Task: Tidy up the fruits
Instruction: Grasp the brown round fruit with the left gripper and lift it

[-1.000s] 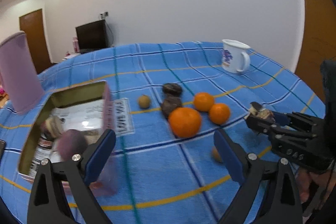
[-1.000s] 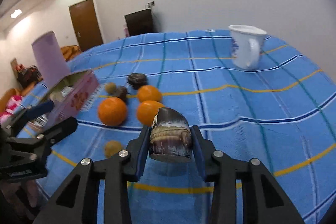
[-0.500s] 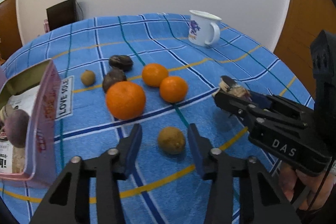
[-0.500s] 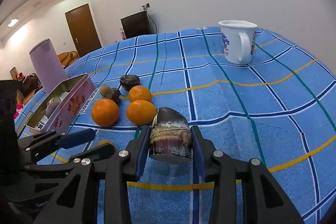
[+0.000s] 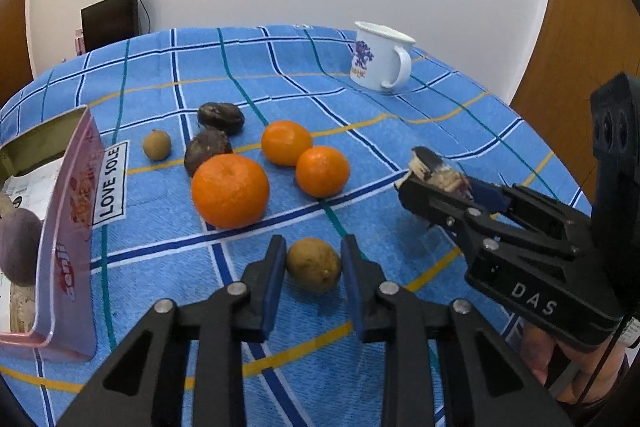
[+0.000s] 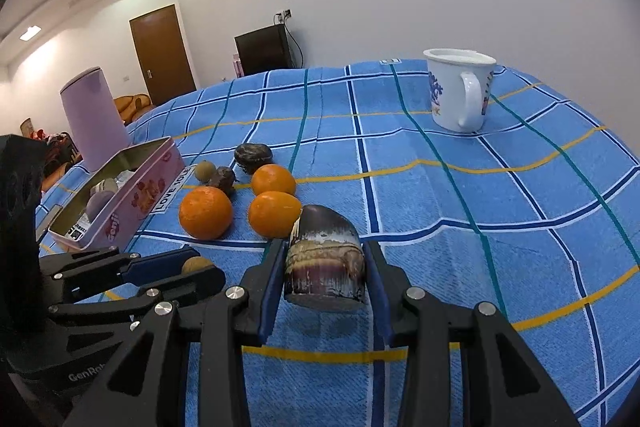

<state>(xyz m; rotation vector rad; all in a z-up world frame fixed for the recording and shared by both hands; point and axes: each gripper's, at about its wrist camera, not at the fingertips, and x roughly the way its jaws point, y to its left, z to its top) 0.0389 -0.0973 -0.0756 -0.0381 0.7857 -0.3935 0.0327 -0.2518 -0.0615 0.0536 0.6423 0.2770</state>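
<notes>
My left gripper (image 5: 313, 269) is shut on a small brown round fruit (image 5: 314, 265) that rests on the blue checked cloth (image 5: 400, 131). Its blue pads press the fruit from both sides. My right gripper (image 6: 325, 277) is shut on a short dark purple cane piece (image 6: 325, 263), held just above the cloth. That same cane piece (image 5: 434, 173) shows at the right of the left wrist view. Three oranges (image 5: 230, 190) (image 5: 286, 142) (image 5: 322, 171) lie beyond, with two dark wrinkled fruits (image 5: 208, 151) (image 5: 221, 115) and another small brown fruit (image 5: 157, 145).
A pink open tin (image 5: 74, 211) at the left holds a purple round fruit (image 5: 18, 247) and packets. A white mug (image 5: 380, 57) stands at the far right of the cloth. A tall lilac container (image 6: 93, 119) stands behind the tin. A hand (image 5: 568, 367) holds the right gripper.
My left gripper swung right, away from the tin, came down over the small brown fruit and shut on it. The right gripper stayed put with the cane piece.
</notes>
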